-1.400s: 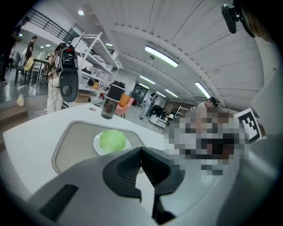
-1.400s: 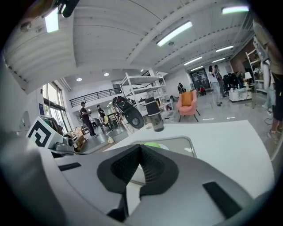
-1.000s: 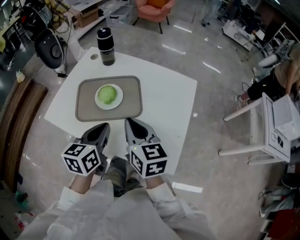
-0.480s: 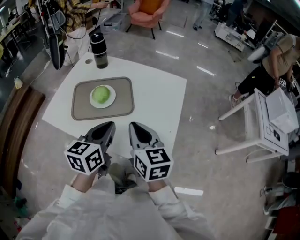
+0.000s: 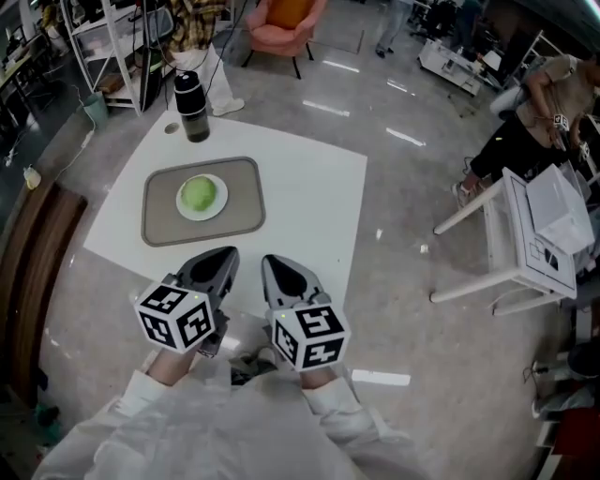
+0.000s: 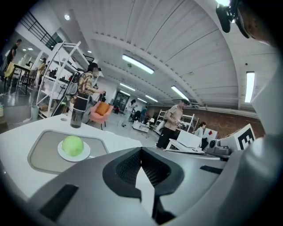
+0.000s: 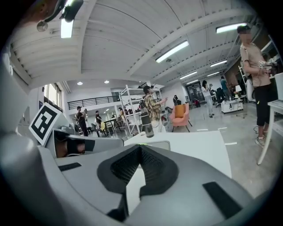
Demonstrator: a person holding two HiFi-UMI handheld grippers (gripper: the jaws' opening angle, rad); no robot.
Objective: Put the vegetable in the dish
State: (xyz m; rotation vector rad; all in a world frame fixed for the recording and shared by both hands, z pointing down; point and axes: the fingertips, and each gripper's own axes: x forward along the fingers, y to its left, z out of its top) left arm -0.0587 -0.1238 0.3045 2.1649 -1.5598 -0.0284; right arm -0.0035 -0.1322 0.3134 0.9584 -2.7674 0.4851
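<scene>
A round green vegetable (image 5: 198, 195) lies on a small white dish (image 5: 221, 203), which rests on a grey tray (image 5: 246, 192) on the white table (image 5: 309, 206). My left gripper (image 5: 223, 255) and right gripper (image 5: 274, 262) hover side by side over the table's near edge, short of the tray, both shut and holding nothing. In the left gripper view the vegetable (image 6: 72, 145) and its dish (image 6: 84, 154) show ahead to the left of the left gripper (image 6: 141, 149). In the right gripper view the right gripper (image 7: 140, 146) points at the tray's edge (image 7: 160, 144).
A dark bottle (image 5: 190, 106) stands on the table's far corner behind the tray. A white stand (image 5: 525, 253) is off to the right on the floor, a pink chair (image 5: 281, 23) beyond the table, a brown bench (image 5: 37, 272) at the left. People stand around the room.
Both grippers and the head camera have drawn back a little from the table; the tray looks smaller and farther left. The vegetable stays on its dish. Both jaws stay shut.
</scene>
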